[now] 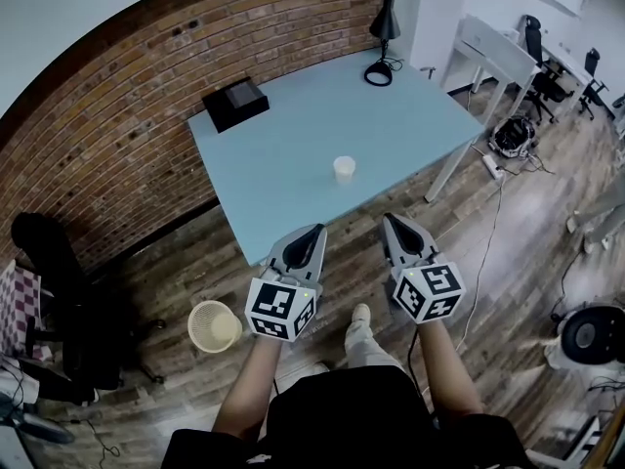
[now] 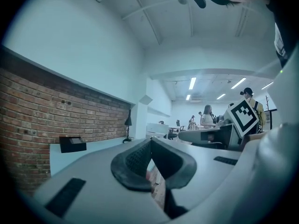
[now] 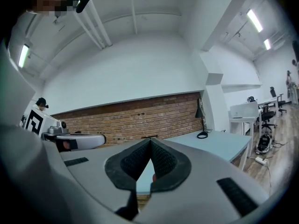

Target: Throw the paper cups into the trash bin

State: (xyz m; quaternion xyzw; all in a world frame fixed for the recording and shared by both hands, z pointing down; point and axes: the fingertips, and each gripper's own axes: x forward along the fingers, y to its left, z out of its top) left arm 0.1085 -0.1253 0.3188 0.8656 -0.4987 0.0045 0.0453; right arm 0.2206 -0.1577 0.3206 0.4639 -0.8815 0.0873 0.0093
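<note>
A pale blue table [image 1: 293,154] stands by a brick wall [image 1: 107,135]. A bin [image 1: 214,326] stands just left of the left gripper [image 1: 314,233]. That and the right gripper [image 1: 391,220] hover at the table's near edge, jaws together, empty. One cup [image 1: 344,168] stands upright on the table ahead of them.

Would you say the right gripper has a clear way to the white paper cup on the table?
Probably yes: the white paper cup stands alone on the light blue table, with nothing between it and the right gripper by the near edge. Its fingers are shut and must open first.
</note>
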